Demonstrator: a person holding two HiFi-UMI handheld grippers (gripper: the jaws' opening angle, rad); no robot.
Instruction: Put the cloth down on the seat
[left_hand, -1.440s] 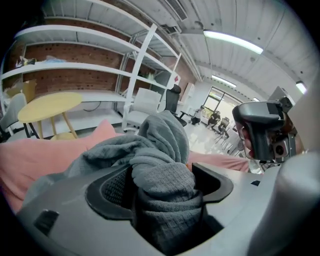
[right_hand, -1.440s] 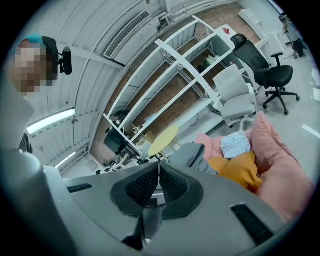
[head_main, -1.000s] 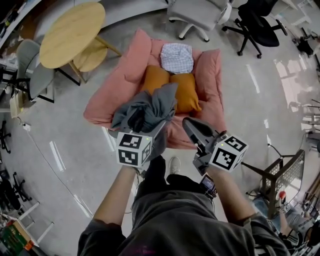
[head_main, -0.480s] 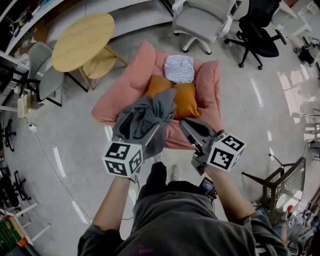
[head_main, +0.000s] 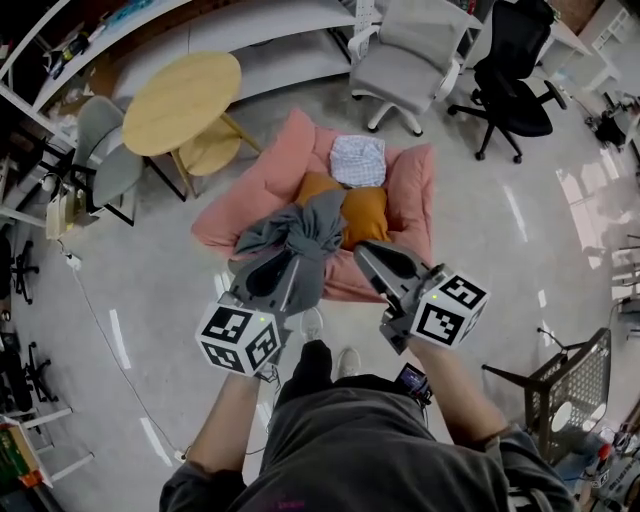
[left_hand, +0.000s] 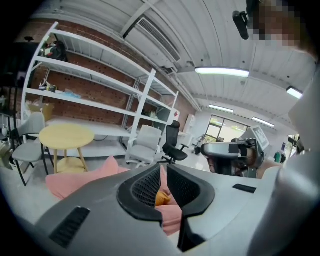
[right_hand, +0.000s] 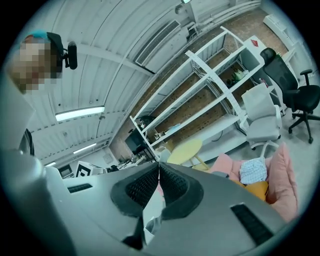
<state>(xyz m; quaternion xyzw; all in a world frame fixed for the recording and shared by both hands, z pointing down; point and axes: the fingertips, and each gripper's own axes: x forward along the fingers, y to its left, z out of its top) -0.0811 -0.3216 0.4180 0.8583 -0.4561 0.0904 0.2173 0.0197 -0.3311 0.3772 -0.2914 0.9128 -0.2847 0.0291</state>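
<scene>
Grey cloth (head_main: 300, 228) not down yet: bunched up in mid-air on left gripper (left_hand: 162, 169), hanging in front of pink seat (head_main: 255, 190), not touching it, going by head view. Left jaws pinched to a thin slit. No fabric visible btwn them in left gripper view, only seat and orange cushions (head_main: 365, 212) through the slit, so hold judged from head view, prob. a pinch on the underside. Right gripper (head_main: 372, 258) just beside, jaws closed tip to tip, carrying nothing.

Done so far: cloth up off any surface and brought round to face seat. Left to do: reach fwd over seat, lower, ease left jaws apart, pull back. Likely landing spot w/ room: bare pink front edge, near side of cushions; checked pillow (head_main: 358, 160) further back. Approx halfway, at a guess.
</scene>
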